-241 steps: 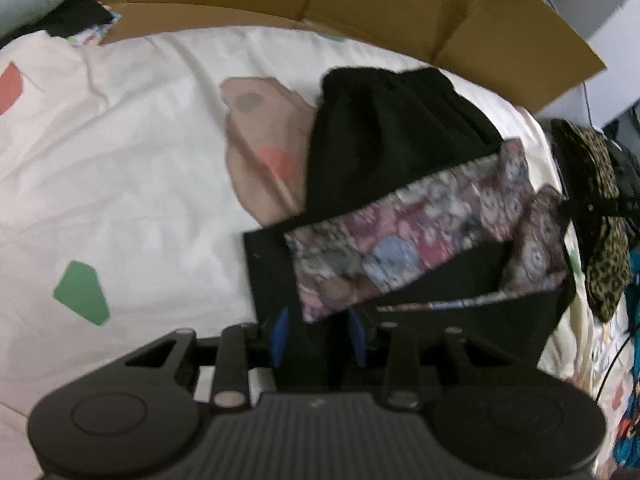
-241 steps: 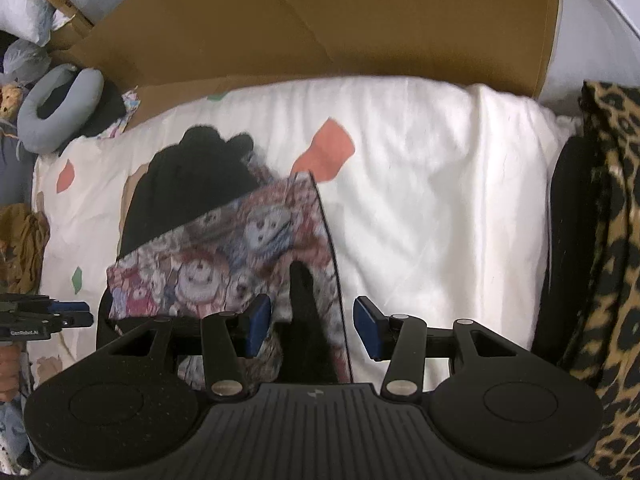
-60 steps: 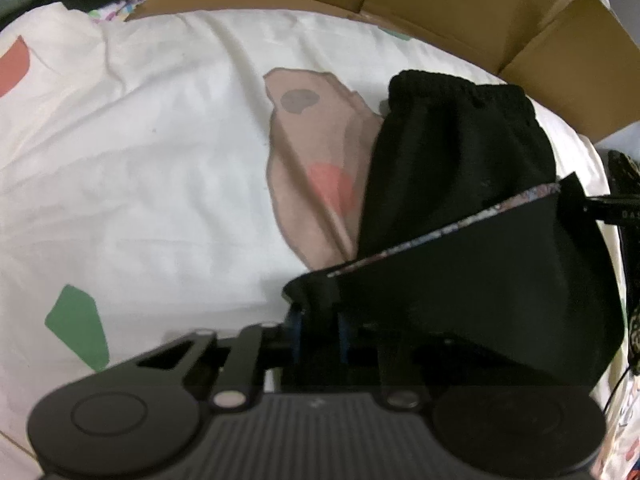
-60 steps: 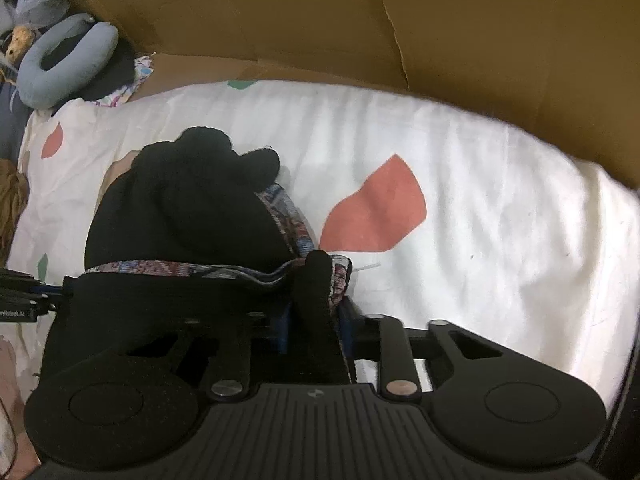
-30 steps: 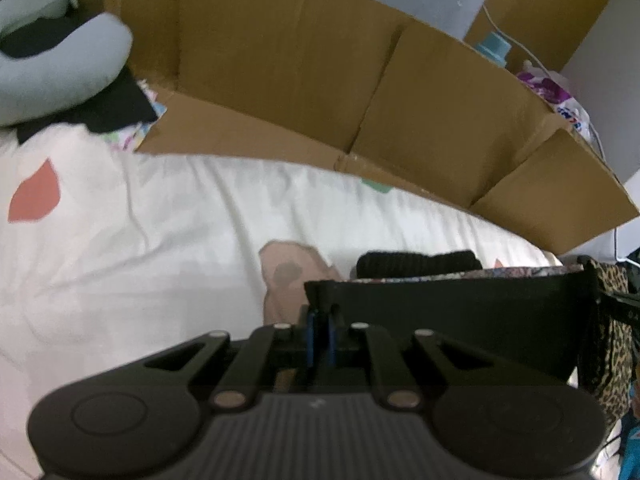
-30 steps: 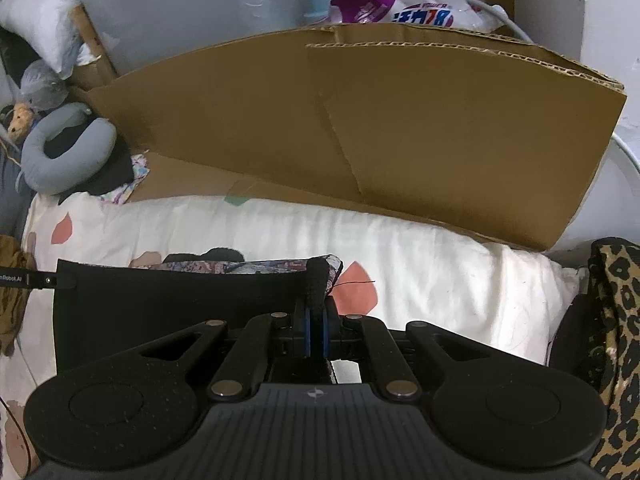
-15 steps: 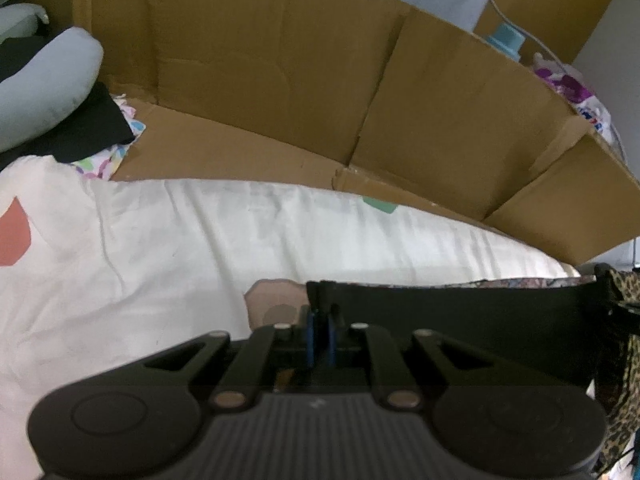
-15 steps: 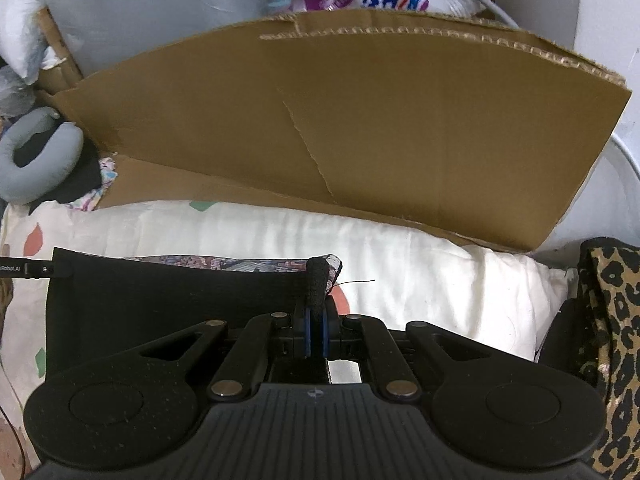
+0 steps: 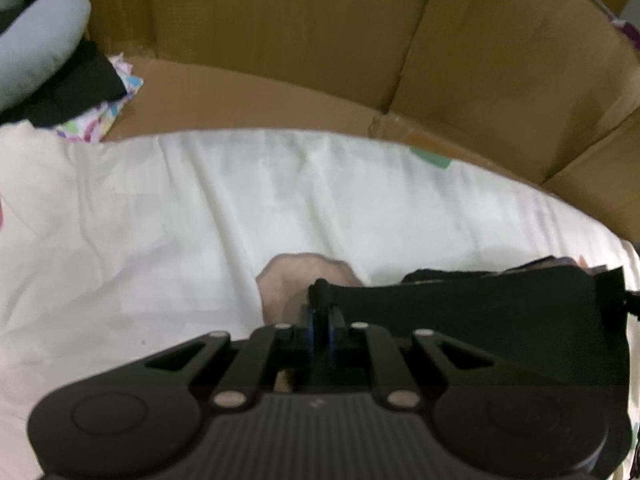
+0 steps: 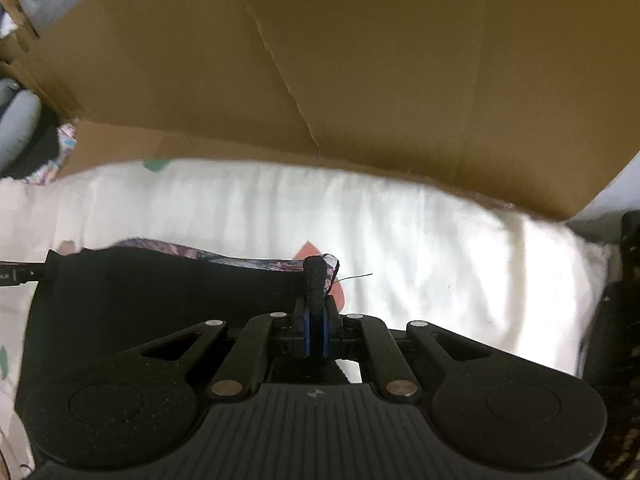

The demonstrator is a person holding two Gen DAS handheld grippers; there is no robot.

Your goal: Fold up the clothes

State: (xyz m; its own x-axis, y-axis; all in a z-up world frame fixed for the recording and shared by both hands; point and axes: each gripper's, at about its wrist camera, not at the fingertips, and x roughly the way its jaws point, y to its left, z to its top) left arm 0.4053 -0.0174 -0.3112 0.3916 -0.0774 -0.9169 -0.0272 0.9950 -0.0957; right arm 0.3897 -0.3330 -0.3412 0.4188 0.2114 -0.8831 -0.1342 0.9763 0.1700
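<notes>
— While both corners are pinched, what matters most?

— Keeping the edge taut. My left gripper [image 9: 320,318] is clamped shut on one corner of the black garment [image 9: 480,320], my right gripper [image 10: 315,322] on the other, and the cloth hangs between them over the white sheet [image 9: 200,220].

— And setting it down?

— I'd lower both hands evenly, so the fold lands square.

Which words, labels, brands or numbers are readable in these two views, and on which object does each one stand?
No text can be read.
White lettering on the left gripper, at the left edge of the right wrist view: too small and blurred.
A small emblem on the right gripper: no letters.
</notes>
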